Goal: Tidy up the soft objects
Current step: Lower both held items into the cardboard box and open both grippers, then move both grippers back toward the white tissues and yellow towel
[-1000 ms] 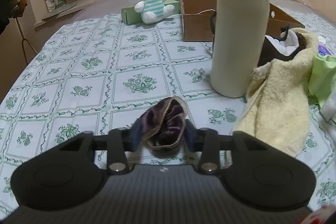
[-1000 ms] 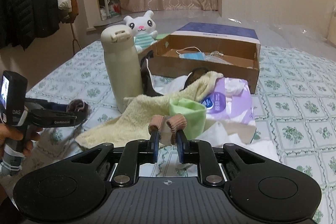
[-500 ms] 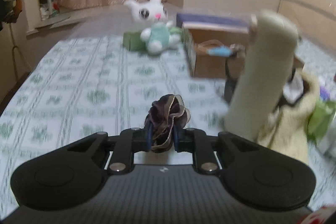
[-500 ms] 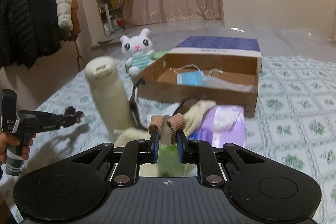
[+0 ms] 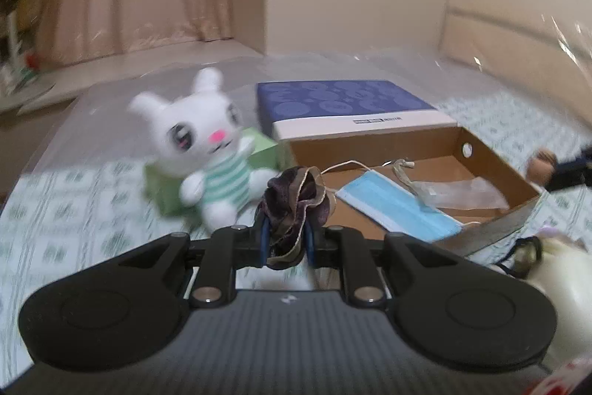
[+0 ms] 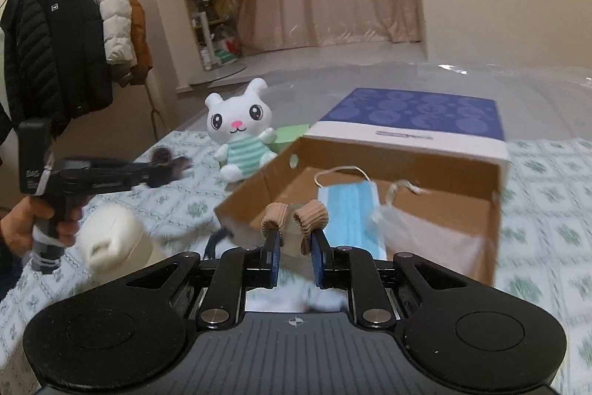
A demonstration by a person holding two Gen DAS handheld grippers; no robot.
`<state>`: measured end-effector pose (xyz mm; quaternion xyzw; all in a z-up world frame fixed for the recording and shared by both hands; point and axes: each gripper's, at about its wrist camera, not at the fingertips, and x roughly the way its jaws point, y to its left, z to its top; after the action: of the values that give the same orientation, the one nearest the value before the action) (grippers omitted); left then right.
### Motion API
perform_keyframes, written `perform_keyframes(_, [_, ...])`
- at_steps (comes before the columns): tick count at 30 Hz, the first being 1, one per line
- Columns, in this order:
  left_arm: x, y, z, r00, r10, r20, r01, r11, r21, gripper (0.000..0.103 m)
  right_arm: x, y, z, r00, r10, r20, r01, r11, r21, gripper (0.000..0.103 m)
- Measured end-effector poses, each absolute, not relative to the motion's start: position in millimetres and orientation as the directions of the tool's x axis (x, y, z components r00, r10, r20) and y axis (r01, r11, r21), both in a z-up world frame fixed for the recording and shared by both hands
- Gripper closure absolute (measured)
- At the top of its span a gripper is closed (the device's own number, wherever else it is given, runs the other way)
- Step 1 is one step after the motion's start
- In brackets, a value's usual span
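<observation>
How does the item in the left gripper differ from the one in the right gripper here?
The dark scrunchie is purple-brown with a pale ruffled edge; the tan hair tie is plain, ribbed beige. The dark scrunchie bunches into one frilly clump, while the tan hair tie shows as two rolled loops over the fingers. Both are soft, clamped by the left gripper and right gripper, near the cardboard box.
</observation>
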<state>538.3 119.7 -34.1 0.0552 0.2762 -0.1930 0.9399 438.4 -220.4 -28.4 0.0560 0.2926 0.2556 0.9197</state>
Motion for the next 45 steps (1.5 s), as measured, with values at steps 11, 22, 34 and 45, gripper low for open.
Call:
perform_keyframes(11, [605.7,40.8,-59.9,0.664,-0.385,-0.641,0.554,0.829,0.076,0.085,551.4,-207.7,-42.6,0.621,0.519,-0.587,-0.426,0.852,0.303,0.085])
perform_keyframes(22, [618.5,8.3,-65.0,0.634,-0.398,-0.663,0.590,0.804,0.081,0.037,580.6,-200.1,-58.4,0.597,0.491,-0.634,-0.432,0.863,0.262,0.085])
perform_keyframes(34, [610.5,43.4,-48.8,0.690,-0.311,-0.653,0.481,0.872,0.093,0.037,581.9,-196.6,-53.2,0.585,0.496,-0.642,-0.422,0.862,0.282,0.049])
perform_keyframes(45, [543.6,123.7,-6.2,0.741,-0.224,-0.633,0.239,0.969,-0.063,0.039,510.5,-241.3,-25.7,0.673,0.412,-0.615,-0.361,0.908,0.213,0.049])
